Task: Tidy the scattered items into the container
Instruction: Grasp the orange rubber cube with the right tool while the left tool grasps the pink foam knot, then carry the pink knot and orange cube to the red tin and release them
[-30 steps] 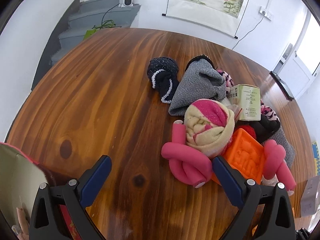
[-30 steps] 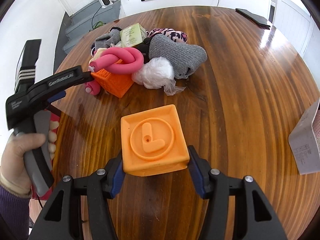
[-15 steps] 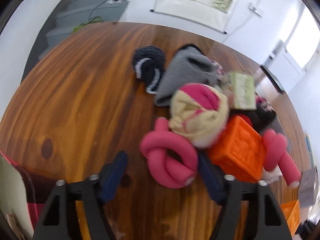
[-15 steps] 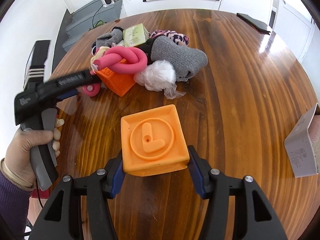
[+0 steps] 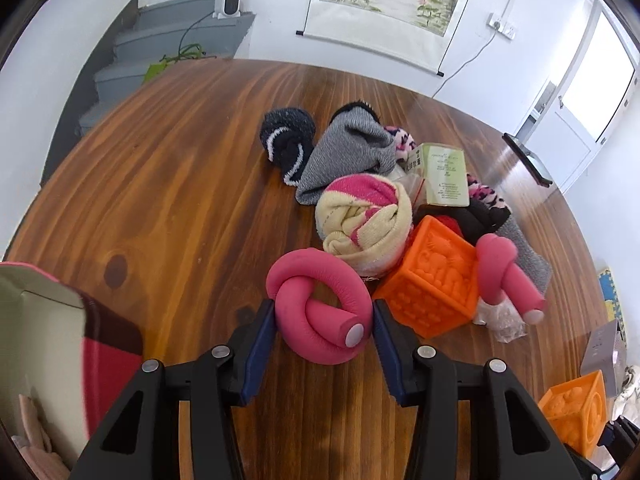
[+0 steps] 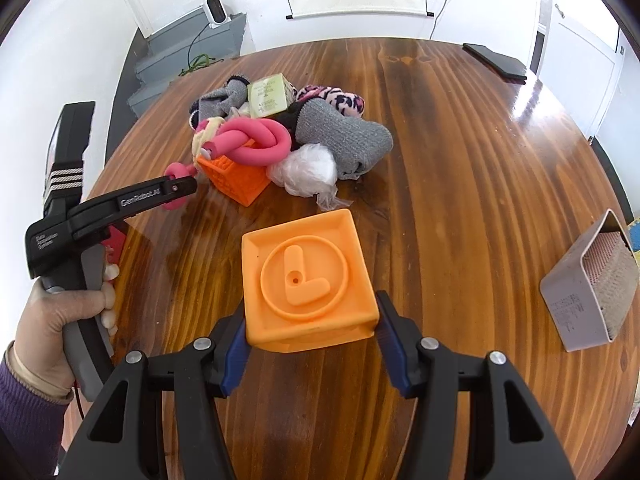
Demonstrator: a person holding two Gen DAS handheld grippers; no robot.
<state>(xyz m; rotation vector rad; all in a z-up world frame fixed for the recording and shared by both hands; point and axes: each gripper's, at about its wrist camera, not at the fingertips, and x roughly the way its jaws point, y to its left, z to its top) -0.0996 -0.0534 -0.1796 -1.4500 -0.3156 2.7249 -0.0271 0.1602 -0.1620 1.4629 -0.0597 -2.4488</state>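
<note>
Honestly barely started: left gripper [image 5: 324,320] just closed onto the pink foam knot [image 5: 320,304], right gripper [image 6: 310,332] clamps an orange cube [image 6: 306,280], pile [image 6: 340,136] untouched.

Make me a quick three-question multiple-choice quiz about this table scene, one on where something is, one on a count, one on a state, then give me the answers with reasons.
1. Where is the green-labelled carton?
A. on top of the pile of socks
B. inside the white basket
C. alone at the table's far edge

2. How many orange cubes show in the left wrist view?
A. one
B. two
C. four

3. What is the right hand-held gripper doing?
A. standing open over bare wood
B. clamping a grey sock
C. clamping an orange cube with a raised L

Answers:
1 A, the carton rests among the socks at the back of the pile.
2 B, one cube lies in the pile, another at the lower right edge.
3 C, both pads press on the cube's sides.
</note>
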